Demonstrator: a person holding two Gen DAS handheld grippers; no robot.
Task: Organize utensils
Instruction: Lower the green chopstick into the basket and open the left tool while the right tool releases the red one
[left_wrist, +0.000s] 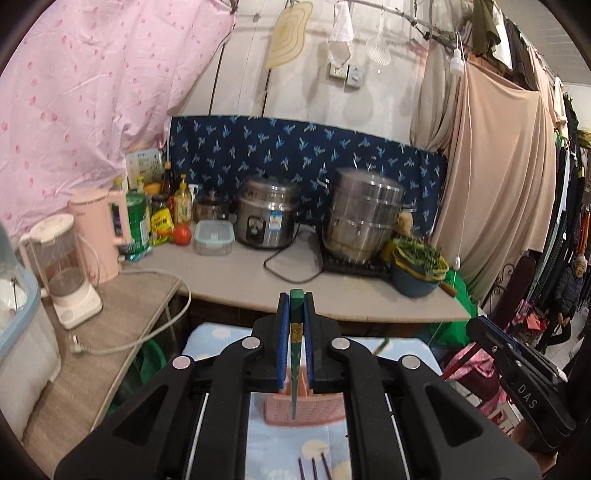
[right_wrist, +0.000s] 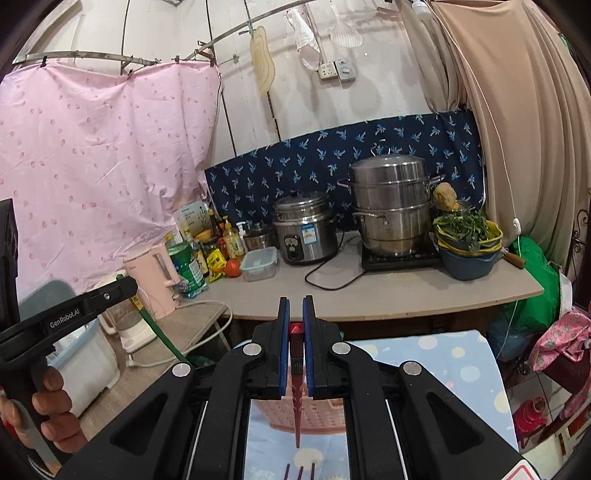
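My left gripper is shut on a green chopstick that hangs point-down over a pink slotted utensil basket on the dotted blue cloth. My right gripper is shut on a red chopstick, also point-down above the same pink basket. The left gripper and its green chopstick also show at the left of the right wrist view. Three dark chopstick ends lie on the cloth near me; they also show in the right wrist view.
Beyond the blue-cloth table runs a counter with a rice cooker, a steel steamer pot, a bowl of greens, bottles and a pink kettle. A blender stands at left.
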